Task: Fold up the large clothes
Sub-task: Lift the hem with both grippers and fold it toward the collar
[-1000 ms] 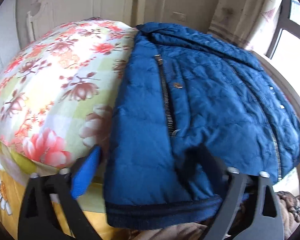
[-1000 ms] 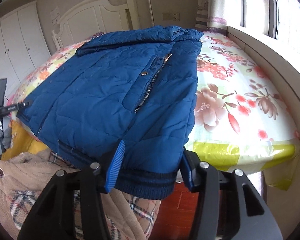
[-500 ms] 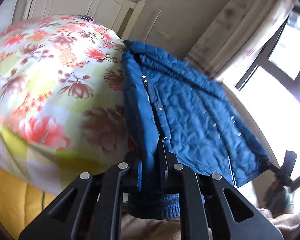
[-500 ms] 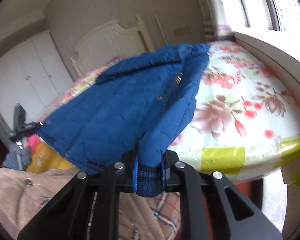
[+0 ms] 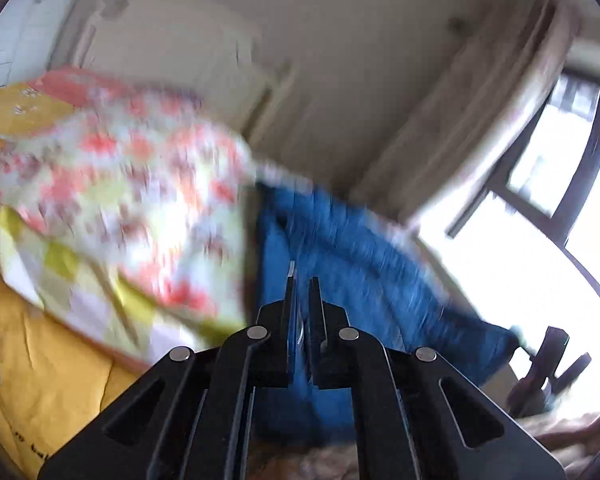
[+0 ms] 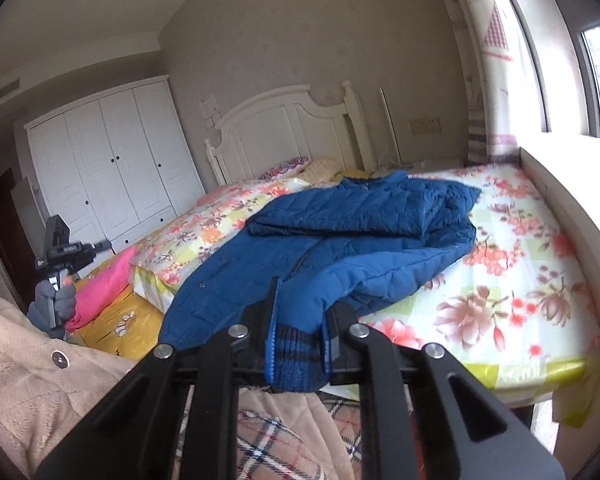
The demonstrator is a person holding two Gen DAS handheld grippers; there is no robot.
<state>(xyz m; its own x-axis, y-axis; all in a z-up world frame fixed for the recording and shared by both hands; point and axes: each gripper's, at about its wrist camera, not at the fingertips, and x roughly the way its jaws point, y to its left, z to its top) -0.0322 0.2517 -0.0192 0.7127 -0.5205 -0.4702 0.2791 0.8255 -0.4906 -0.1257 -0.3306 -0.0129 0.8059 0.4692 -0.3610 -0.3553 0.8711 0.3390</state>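
Note:
A blue quilted jacket point(image 6: 340, 248) lies across the floral bed point(image 6: 520, 272). My right gripper point(image 6: 298, 320) is shut on the jacket's dark ribbed hem and holds that corner up over the bed's foot. In the blurred left wrist view my left gripper point(image 5: 302, 288) is shut on the other hem corner of the jacket point(image 5: 340, 248), lifted so the cloth hangs in a fold. The left gripper also shows in the right wrist view point(image 6: 66, 256) at the far left.
A white headboard point(image 6: 292, 128) and wardrobe point(image 6: 112, 160) stand behind the bed. A window ledge point(image 6: 572, 200) runs along the right. Beige and plaid clothes point(image 6: 260, 440) lie below my right gripper. Yellow and pink bedding point(image 6: 116, 312) sits beside the bed.
Both grippers closed on the jacket's hem corners and lifted them. The lower half of the jacket has risen off the bed's edge and folds toward the collar.

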